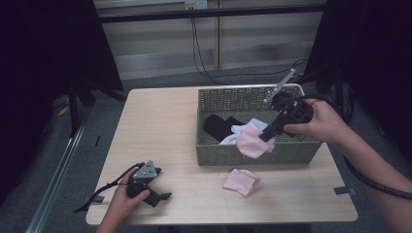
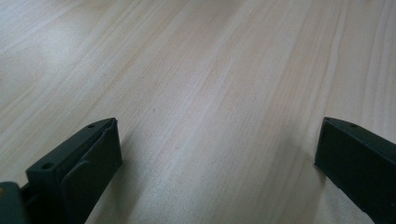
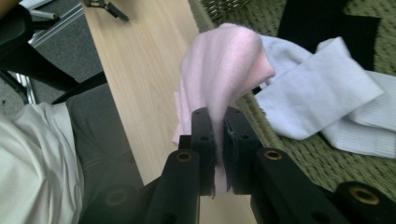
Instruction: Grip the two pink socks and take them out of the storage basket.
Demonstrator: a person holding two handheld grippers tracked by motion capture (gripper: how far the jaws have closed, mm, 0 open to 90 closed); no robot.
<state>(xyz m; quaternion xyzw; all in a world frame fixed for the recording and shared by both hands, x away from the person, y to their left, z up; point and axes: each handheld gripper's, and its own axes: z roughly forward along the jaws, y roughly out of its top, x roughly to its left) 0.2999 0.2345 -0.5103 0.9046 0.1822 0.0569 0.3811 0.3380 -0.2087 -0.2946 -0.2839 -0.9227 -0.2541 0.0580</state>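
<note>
Pink sock [image 1: 252, 141] pinched by only an edge in the right gripper's [image 1: 268, 134] closed fingers could slip outside the wicker basket [image 1: 252, 154]; left gripper's [image 1: 163, 196] fingers gape empty.

High overhead, two close tool views

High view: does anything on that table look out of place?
One pink sock lies alone on the table, outside the basket with the other socks. Its match hangs from the right gripper over the basket's front edge.
</note>
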